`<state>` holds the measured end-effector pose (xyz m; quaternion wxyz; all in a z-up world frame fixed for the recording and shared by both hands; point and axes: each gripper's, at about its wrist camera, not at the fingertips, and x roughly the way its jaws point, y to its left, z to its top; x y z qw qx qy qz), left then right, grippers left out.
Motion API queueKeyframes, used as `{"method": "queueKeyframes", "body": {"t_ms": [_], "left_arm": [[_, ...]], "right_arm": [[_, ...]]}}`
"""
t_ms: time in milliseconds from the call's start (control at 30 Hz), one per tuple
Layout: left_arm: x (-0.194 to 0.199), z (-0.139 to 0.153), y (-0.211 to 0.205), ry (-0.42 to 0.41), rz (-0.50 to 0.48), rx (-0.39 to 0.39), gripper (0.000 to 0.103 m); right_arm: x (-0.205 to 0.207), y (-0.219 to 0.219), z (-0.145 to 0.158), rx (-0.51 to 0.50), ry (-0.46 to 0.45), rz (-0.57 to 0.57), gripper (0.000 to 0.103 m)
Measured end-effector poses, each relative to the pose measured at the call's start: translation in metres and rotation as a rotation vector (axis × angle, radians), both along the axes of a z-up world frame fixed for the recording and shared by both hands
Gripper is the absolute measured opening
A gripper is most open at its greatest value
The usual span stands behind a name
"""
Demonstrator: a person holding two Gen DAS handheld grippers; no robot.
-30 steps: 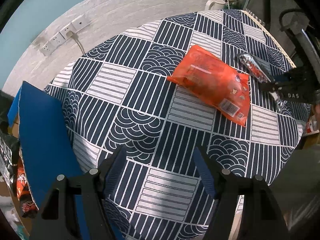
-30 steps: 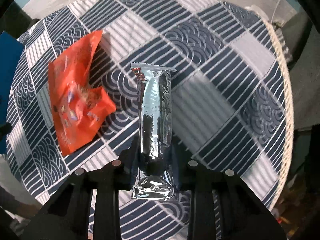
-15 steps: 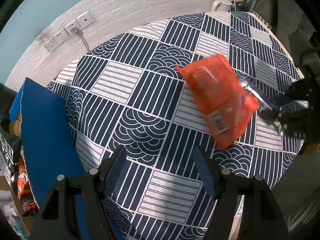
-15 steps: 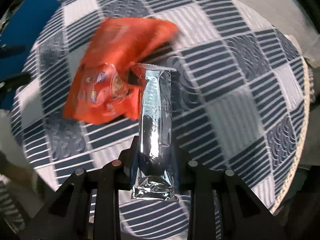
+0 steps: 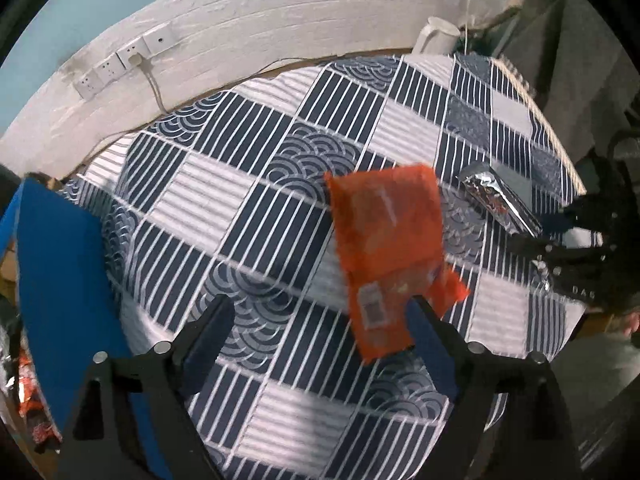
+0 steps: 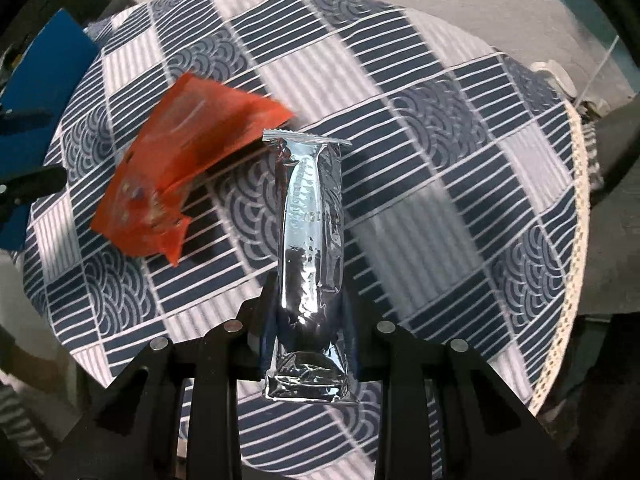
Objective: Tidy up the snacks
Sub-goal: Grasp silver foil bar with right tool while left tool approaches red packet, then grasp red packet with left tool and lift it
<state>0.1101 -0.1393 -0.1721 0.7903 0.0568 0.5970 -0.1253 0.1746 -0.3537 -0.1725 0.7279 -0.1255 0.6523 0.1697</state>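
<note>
two snacks are in play on a round table (image 5: 240,208) under a navy-and-white patterned cloth. the right gripper (image 6: 308,320) has its fingers clamped on the lower part of a silver foil packet (image 6: 310,220), which points forward above the cloth, probably so it can be carried to the blue box (image 5: 60,300) at the table's left edge. the left gripper (image 5: 320,332) is spread wide with nothing between its fingers; the orange snack bag (image 5: 388,252) lies blurred just ahead of it, one corner overlapping the gripper's right finger in view, though contact is unclear. behind the table stand a white brick wall (image 5: 240,36) with sockets (image 5: 124,60) and a plugged-in cable, and a white kettle (image 5: 436,36).
</note>
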Motion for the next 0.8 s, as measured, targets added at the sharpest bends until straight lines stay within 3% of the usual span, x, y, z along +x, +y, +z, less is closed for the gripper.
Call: {"method": "queueKeyframes", "body": {"t_ms": [133, 300, 533, 800], "left_arm": [[0.017, -0.014, -0.012, 0.065, 0.036, -0.064, 0.089], [0.028, -0.033, -0.031, 0.112, 0.070, -0.089, 0.089], [0.034, -0.040, -0.050, 0.103, 0.052, -0.065, 0.089], [0.043, -0.061, -0.061, 0.140, 0.023, -0.014, 0.089]], "right_arm": [[0.015, -0.023, 0.009, -0.015, -0.016, -0.029, 0.026], [0.020, -0.049, 0.020, -0.002, -0.027, -0.059, 0.026], [0.028, -0.064, 0.026, 0.011, -0.031, -0.056, 0.026], [0.021, -0.071, 0.000, 0.007, -0.027, -0.062, 0.026]]}}
